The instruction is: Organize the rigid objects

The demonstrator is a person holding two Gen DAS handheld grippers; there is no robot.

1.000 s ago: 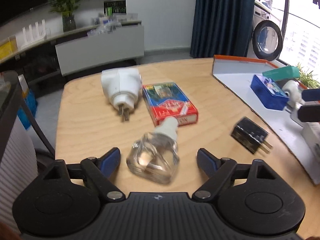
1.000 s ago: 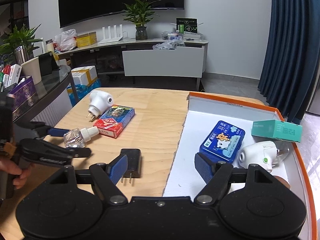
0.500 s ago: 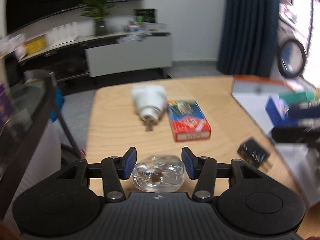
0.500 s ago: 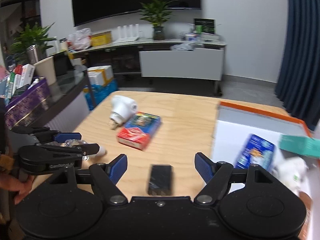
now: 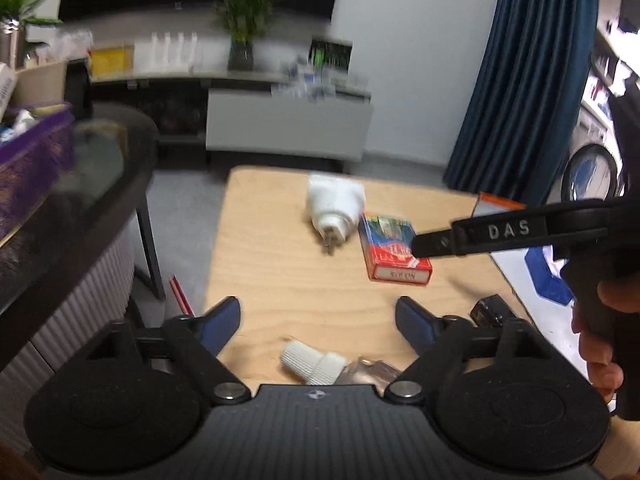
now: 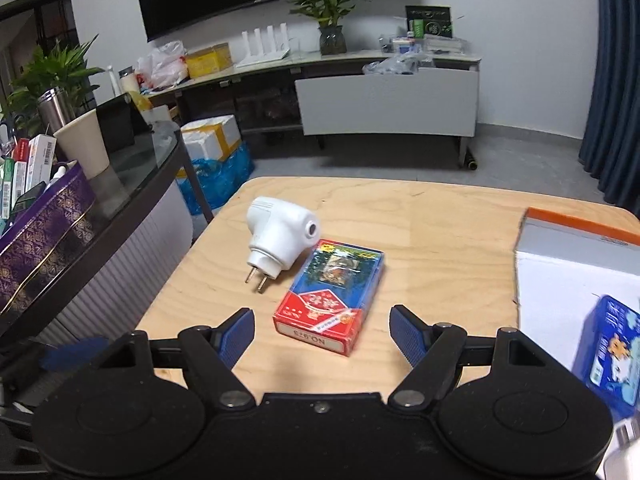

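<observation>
My left gripper (image 5: 318, 320) has its jaws opening. A clear glass bottle with a white cap (image 5: 312, 364) lies on its side on the wooden table (image 5: 280, 280), close to the gripper body between the jaws, and neither pad touches it. A white plug (image 6: 280, 240) and a red and blue card box (image 6: 332, 292) lie mid-table. My right gripper (image 6: 322, 332) is open, and the near end of the card box sits between its fingertips without contact. One of its fingers (image 5: 500, 234) reaches over the box. A black charger (image 5: 490, 312) lies right of the left gripper.
A white tray with an orange rim (image 6: 560, 264) stands at the table's right and holds a blue tin (image 6: 612, 352). A dark glass side table (image 6: 120, 184) with boxes and a cup is close on the left. A hand (image 5: 604, 340) grips the right tool.
The left gripper closed on the bottle, then opened; the bottle now lies on the table with its cap to the left. The right gripper moved left from the black charger to the card box.
</observation>
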